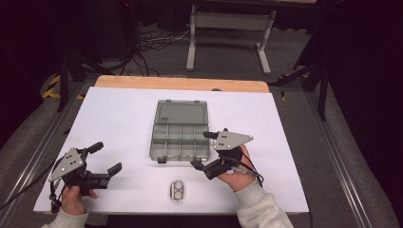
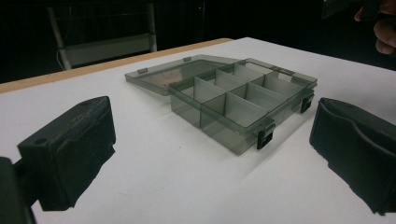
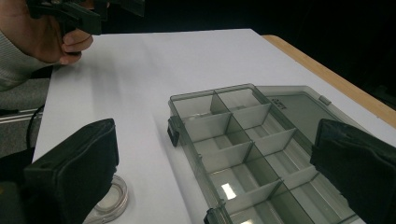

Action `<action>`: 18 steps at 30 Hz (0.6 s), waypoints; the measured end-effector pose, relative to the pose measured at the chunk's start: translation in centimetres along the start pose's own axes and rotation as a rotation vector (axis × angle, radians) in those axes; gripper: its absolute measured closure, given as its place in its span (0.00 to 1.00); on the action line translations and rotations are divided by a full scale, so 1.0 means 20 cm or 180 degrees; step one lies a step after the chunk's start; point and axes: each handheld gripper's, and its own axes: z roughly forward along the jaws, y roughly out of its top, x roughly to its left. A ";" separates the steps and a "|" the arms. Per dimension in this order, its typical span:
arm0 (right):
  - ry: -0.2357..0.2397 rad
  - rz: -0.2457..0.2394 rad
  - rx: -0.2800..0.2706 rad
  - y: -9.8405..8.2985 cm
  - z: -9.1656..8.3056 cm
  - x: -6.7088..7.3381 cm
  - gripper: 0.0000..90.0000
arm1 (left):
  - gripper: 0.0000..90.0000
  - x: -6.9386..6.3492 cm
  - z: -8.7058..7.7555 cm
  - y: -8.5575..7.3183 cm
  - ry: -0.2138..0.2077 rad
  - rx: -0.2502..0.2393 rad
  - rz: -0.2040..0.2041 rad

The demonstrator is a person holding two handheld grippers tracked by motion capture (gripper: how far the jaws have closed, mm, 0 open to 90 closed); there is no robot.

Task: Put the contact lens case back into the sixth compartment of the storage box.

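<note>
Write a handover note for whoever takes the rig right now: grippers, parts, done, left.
Left gripper: open, holding nothing, low over the table's near left.
Right gripper: open, holding nothing, at the near right corner of the organizer box.
Box: mid-table, lid folded flat behind it, compartments look empty, black latches on the near edge.
Small clear container: on the white table cover, in front of the box, between the grippers, untouched.
Done: box opened.
Left: probably pick up the clear container; nothing is gripped yet.

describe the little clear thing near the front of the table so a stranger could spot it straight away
On the white table, find the grey compartment box lying open at the middle. Just nearer the person, apart from it, lies the small clear case: oval and see-through, with two round wells.
</note>
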 end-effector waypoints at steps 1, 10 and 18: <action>0.0011 -0.0002 0.0009 0.00 0.01 0.00 0.01 | 0.01 0.00 0.00 0.00 0.0000 0.0002 0.0016; 0.0093 -0.0040 0.0059 0.04 0.08 0.01 0.01 | 0.01 0.00 0.00 0.00 0.0001 0.0004 0.0014; 0.0191 -0.0061 0.0078 0.07 0.14 0.02 0.01 | 0.01 0.01 0.00 0.00 0.0014 0.0018 0.0008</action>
